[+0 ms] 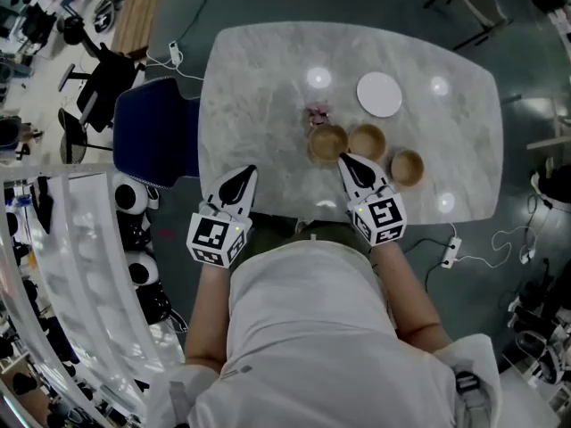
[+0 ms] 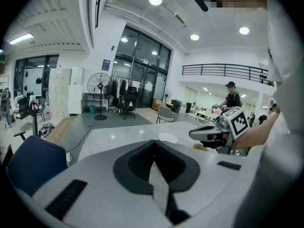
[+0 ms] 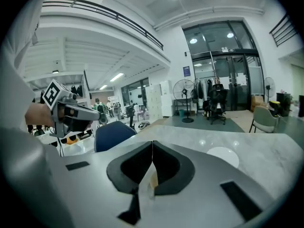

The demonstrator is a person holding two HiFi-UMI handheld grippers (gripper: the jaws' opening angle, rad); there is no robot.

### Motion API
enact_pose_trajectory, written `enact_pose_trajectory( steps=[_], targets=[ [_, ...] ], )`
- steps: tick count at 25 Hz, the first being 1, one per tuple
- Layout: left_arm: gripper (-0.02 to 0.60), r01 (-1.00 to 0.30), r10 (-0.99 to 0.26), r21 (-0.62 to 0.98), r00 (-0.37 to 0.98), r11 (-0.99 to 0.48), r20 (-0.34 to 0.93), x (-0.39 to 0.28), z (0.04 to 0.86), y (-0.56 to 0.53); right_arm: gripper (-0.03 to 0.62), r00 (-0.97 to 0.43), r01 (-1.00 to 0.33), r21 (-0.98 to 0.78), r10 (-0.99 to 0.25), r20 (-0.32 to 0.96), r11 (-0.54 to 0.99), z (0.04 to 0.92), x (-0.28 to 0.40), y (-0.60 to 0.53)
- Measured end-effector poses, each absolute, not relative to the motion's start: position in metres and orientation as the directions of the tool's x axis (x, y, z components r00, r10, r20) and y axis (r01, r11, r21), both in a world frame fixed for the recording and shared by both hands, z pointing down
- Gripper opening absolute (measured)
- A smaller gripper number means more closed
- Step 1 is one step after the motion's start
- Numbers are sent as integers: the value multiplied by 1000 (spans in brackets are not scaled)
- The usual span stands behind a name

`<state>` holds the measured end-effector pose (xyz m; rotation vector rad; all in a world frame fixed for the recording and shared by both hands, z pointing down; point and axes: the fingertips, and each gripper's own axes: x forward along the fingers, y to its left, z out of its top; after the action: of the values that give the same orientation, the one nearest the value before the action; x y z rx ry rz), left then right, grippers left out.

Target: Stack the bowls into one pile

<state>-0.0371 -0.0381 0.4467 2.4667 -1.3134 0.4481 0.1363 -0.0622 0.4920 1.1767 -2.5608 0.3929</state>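
In the head view, three wooden bowls (image 1: 367, 140) are sitting in a loose row right of centre on the marble surface (image 1: 268, 78), each showing only bare wood inside. A white plate (image 1: 379, 94) is lying just beyond them. The right gripper (image 1: 344, 159) is pointing at the near rim of the leftmost bowl (image 1: 326, 143), and the left gripper (image 1: 247, 173) is hovering well to its left. In the left gripper view, the jaws are meeting on nothing. In the right gripper view, the jaws are likewise pressing together, empty.
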Motion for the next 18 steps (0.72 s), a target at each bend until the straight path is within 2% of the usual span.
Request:
enact_pose_trajectory(
  steps=[7,18],
  targets=[
    [2,-785,-671,133,592,-605,447,-31,455,-51,17,-497,-850,-89,-734,463,519,528,171,-59],
    [2,-750,-617,139,622,-647,482,-42,458,-55,40,-334,-881,51,-693,639,471,595,201,-60]
  ],
)
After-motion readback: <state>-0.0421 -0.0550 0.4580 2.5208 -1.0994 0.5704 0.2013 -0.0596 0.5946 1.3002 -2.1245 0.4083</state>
